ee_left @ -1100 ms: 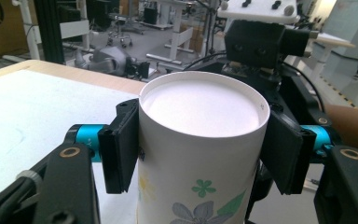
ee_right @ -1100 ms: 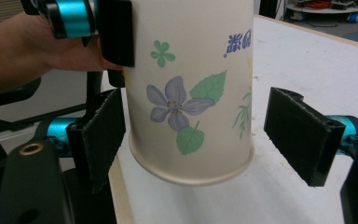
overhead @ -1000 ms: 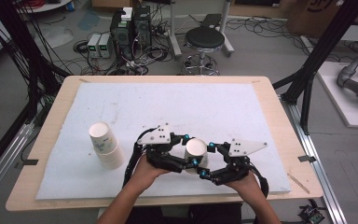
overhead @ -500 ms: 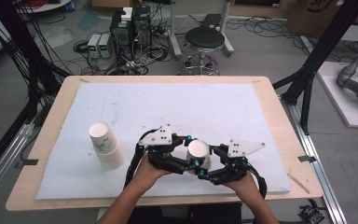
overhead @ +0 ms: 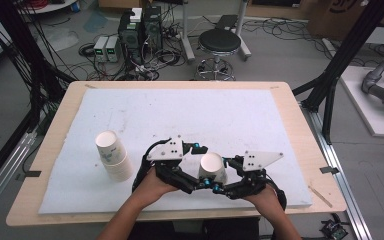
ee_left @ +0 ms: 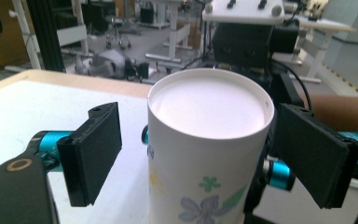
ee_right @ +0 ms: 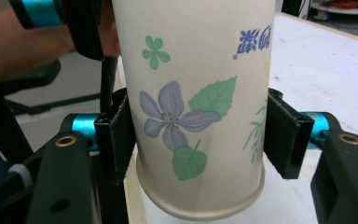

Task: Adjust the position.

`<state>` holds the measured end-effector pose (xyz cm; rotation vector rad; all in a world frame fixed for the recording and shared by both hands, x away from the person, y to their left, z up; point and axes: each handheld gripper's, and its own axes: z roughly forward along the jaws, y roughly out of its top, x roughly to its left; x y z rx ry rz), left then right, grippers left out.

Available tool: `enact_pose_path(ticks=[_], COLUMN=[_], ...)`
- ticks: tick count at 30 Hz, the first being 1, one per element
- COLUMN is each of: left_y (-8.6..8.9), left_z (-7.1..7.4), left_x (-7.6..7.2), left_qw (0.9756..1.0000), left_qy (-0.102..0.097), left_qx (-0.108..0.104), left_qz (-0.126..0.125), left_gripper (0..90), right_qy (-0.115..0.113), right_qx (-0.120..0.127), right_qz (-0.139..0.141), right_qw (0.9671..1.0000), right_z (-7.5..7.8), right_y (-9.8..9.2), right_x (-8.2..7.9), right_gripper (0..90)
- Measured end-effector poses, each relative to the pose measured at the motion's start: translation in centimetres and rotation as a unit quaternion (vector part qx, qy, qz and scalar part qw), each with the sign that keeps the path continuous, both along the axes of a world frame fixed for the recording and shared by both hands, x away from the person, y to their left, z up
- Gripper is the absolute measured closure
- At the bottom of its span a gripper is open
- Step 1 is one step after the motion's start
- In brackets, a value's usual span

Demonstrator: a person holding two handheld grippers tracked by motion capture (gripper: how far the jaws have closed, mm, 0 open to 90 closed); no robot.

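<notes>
The inverted cup is being handed over, clamped by the right gripper, released by the just-opened left gripper; stacking is judged next.

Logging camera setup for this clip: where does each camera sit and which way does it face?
High view: above the person's side, looking forward and down on the table; forearms, left tongs, right tongs.
Left gripper view: rides the left tongs, facing the upside-down paper cup; pads stand clear.
Right gripper view: rides the right tongs, pads clamped on the cup.
Shared: all three show that cup; high view also shows a cup stack.
</notes>
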<state>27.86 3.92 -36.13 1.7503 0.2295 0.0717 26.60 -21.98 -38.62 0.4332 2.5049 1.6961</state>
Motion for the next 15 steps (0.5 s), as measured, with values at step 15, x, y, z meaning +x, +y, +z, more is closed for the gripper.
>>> enact_pose_path(ticks=[15], left_y=[0.91], left_z=[0.27], left_x=[0.51], left_qw=[0.9984], left_qy=[0.012], left_qx=[0.053], left_qz=[-0.013], left_gripper=[15.9], right_qy=[-0.004], right_qx=[-0.084], right_qz=[0.022], right_qw=[0.9962], right_z=[1.08], right_y=[0.27], right_x=[0.82], right_gripper=[34.9])
